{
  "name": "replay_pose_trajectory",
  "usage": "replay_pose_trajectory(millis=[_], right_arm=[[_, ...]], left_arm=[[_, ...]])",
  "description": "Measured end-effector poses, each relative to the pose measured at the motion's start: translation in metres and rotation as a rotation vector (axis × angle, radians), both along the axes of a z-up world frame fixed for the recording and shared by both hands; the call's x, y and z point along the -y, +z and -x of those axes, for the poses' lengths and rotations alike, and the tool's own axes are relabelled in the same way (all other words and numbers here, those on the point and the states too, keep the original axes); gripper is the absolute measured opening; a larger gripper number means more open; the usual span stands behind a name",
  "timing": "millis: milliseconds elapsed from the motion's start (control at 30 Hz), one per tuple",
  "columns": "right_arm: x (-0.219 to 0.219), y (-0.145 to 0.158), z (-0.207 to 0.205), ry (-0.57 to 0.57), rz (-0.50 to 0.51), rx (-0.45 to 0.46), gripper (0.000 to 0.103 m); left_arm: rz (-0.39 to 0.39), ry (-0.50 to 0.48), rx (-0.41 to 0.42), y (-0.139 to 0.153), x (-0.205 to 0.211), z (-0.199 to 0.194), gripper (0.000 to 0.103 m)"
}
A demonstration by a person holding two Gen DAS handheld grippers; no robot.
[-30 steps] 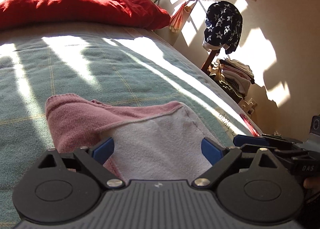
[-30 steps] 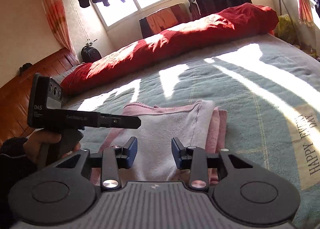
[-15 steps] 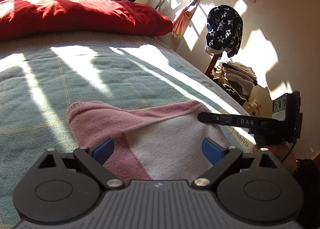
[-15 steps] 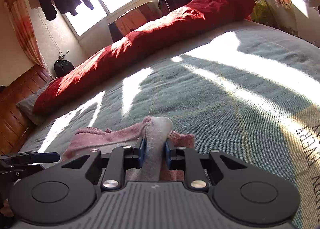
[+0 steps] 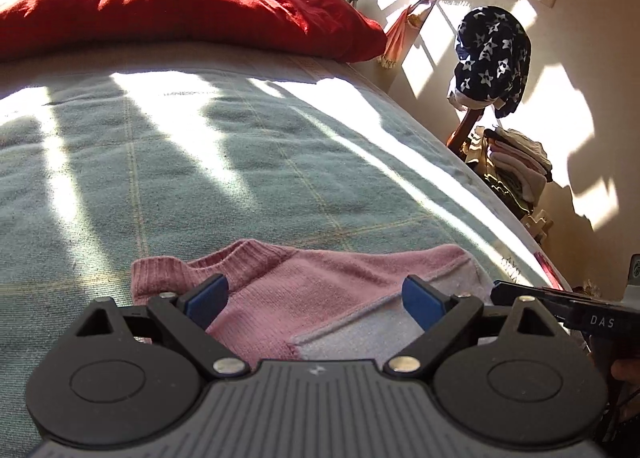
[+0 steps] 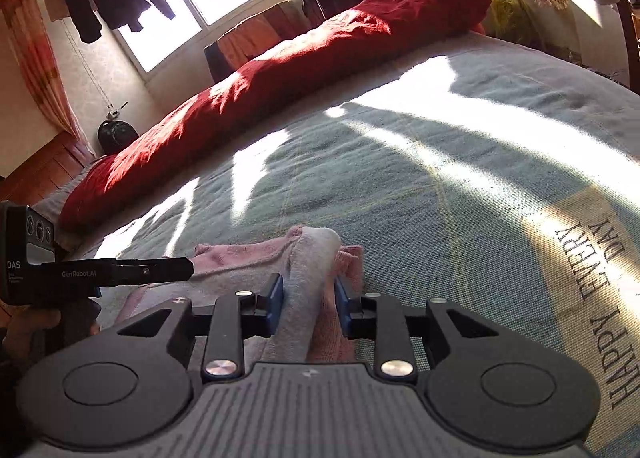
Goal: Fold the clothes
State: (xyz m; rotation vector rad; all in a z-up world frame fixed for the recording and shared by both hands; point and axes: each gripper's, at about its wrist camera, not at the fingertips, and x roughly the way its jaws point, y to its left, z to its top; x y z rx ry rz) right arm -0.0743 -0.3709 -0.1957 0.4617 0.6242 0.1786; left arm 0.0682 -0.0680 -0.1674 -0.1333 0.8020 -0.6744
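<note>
Since the earlier frame, the right tool [image 6: 308, 304] has come down onto the pink sweater [image 5: 320, 298] and gathered its right-hand edge into a raised bunch; that edge lay flat a second ago. The left tool [image 5: 316, 298] has shifted only slightly along the garment.

The bed [image 5: 200, 177] carries the sweater near its front edge, well apart from the red duvet [image 5: 160, 9] at the far end. The sweater is partly folded, collar to the left, pale inner face showing on the right.

Right tool: the jaws are opening slightly, with the bunched fabric between them and the pads touching it on both sides. Left tool: released, jaws spread wide above the knit, grasping nothing.

Procedure, as judged: secure the gathered edge fully before lifting, since a loosening pinch may drop a layer. Carry the edge across toward the collar side, low and level. Use the left tool to pin the fold line, keeping the stack aligned.
</note>
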Motion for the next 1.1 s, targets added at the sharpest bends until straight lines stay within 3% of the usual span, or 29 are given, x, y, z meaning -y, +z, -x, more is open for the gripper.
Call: replay_pose_trajectory(millis=[167, 300, 367, 433, 667, 733, 833, 967, 1100], right_arm=[[-0.009, 0.028, 0.035, 0.048, -0.055, 0.077, 0.045], [-0.036, 0.022, 0.048, 0.152, -0.058, 0.043, 0.050], [-0.045, 0.008, 0.050, 0.146, -0.014, -0.003, 0.051], [-0.043, -0.003, 0.054, 0.122, -0.034, -0.028, 0.050], [-0.040, 0.004, 0.082, 0.061, -0.047, 0.005, 0.058], [-0.041, 0.001, 0.084, 0.049, -0.051, 0.007, 0.058], [-0.044, -0.001, 0.083, 0.043, -0.038, -0.007, 0.059], [-0.052, 0.010, 0.086, 0.040, 0.013, 0.008, 0.061], [-0.067, 0.019, 0.094, 0.081, 0.044, 0.050, 0.066]], left_arm=[[0.022, -0.057, 0.024, 0.027, -0.014, 0.050, 0.094], [0.068, -0.100, -0.050, 0.018, -0.012, 0.078, 0.094], [0.057, -0.073, -0.072, 0.003, -0.011, 0.082, 0.094], [0.079, -0.042, -0.090, -0.006, -0.014, 0.081, 0.094], [0.183, -0.016, -0.144, 0.013, -0.018, 0.062, 0.094], [0.149, -0.011, -0.183, -0.001, -0.011, 0.055, 0.094], [0.116, -0.004, -0.164, -0.018, -0.006, 0.053, 0.094], [0.083, 0.012, -0.156, 0.001, -0.004, 0.062, 0.094], [0.055, -0.013, -0.095, 0.016, -0.002, 0.077, 0.094]])
